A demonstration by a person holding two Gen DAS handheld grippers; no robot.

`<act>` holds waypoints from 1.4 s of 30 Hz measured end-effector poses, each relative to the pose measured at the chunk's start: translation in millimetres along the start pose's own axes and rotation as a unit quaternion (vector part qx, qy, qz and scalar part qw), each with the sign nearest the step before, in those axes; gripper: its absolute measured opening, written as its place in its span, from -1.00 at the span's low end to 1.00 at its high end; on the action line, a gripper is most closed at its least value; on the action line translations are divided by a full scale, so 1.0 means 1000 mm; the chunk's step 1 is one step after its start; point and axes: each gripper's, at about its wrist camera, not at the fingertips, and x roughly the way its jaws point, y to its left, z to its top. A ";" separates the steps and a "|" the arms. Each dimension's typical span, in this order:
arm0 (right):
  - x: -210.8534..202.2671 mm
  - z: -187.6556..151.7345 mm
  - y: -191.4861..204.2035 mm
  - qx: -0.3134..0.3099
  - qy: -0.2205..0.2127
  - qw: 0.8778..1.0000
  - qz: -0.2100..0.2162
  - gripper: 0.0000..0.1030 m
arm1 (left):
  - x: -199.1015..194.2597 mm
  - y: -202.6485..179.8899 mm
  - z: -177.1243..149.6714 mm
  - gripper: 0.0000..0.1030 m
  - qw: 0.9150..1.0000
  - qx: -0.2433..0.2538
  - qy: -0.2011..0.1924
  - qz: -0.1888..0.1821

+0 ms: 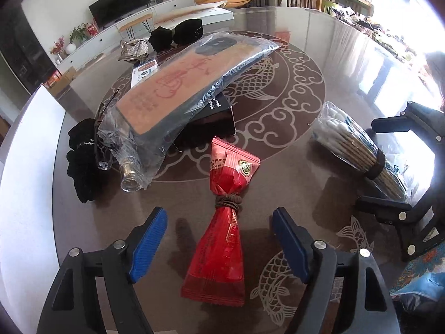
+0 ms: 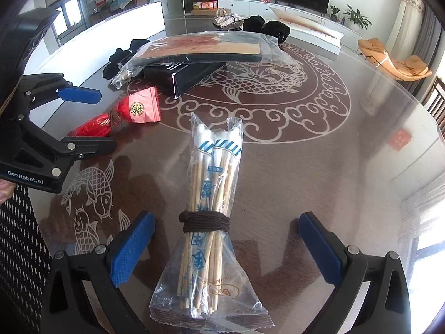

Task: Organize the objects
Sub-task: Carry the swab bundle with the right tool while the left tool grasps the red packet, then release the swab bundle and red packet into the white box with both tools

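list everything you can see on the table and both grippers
red packet: one, red, tied round the middle with brown cord, lying between the left gripper's pads, not touched
chopstick bundle: one, pale wood in clear wrap, tied with brown cord, lying between the right gripper's pads, not touched
black box: one, black, mid-table
bagged flat item: one, tan and black in a clear bag, resting on the black box
black cloth items: two at the table's left edge, two more at the far edge
glass table: one, brown with a pale fish pattern
left gripper: one, black with blue pads, open
right gripper: one, black with blue pads, open
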 end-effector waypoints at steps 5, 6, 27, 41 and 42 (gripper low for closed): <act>-0.004 0.018 -0.002 -0.004 0.021 0.999 0.034 0.72 | -0.003 0.004 -0.003 -0.66 0.996 -0.067 -0.026 -0.051; -0.003 0.021 -0.002 -0.007 0.030 0.999 0.039 0.16 | -0.005 0.010 -0.007 -0.66 0.993 -0.096 -0.035 -0.067; -0.078 0.238 0.235 -0.078 -0.100 0.955 0.267 -0.44 | -0.182 0.297 -0.151 -0.67 0.881 -0.440 -0.159 0.069; -0.004 0.281 0.295 -0.048 -0.097 0.973 0.206 0.84 | -0.141 0.282 -0.149 0.83 0.868 -0.454 -0.116 0.165; -0.010 0.273 0.281 -0.043 -0.108 0.974 0.197 0.90 | -0.147 0.269 -0.145 0.83 0.869 -0.449 -0.129 0.164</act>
